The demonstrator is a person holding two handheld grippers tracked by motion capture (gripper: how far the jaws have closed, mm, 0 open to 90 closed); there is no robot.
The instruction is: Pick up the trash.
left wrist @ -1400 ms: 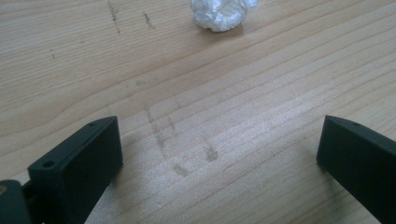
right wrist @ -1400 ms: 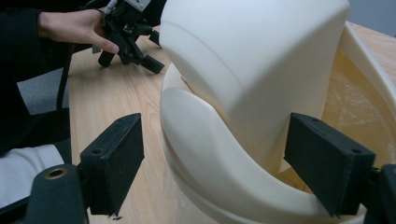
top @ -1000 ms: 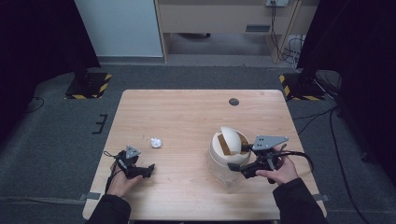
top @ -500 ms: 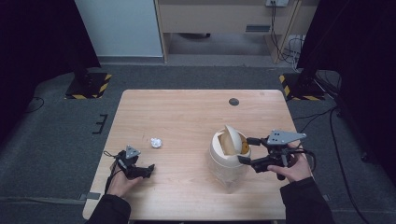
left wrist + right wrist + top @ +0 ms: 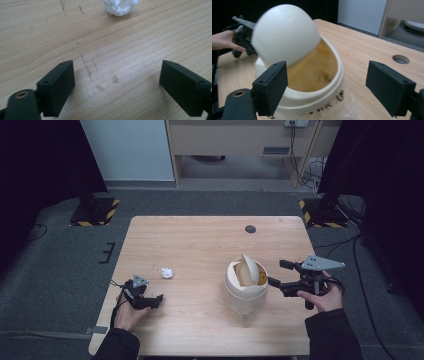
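One wooden table (image 5: 200,240) stands in the middle of a grey floor. Two hands hold two grippers at its near edge.

On the left, the left hand (image 5: 127,315) rests on the table and holds the left gripper (image 5: 150,301), which lies low on the wood. In the left gripper view its two black jaws stand wide apart with nothing between them, just bare wood with a few dark scuff marks.

A little farther away and just to the right of that gripper lies one small white ball of crumpled paper (image 5: 167,273). In the left gripper view the paper ball (image 5: 120,7) sits at the far edge, well ahead of the jaws and not touching them.

Right of the middle stands one cream bin (image 5: 245,287) with a round swing lid (image 5: 247,266). The lid is tipped, so the yellowish inside shows.

Far on the table there is one small round hole (image 5: 250,229).

On the right, the right hand (image 5: 320,295) holds the right gripper (image 5: 279,275) up beside the bin. Its jaws point left at the bin, wide apart and gripping nothing. In the right gripper view the bin (image 5: 312,100) is close, between the two spread jaws, and the lid (image 5: 284,32) looks blurry.
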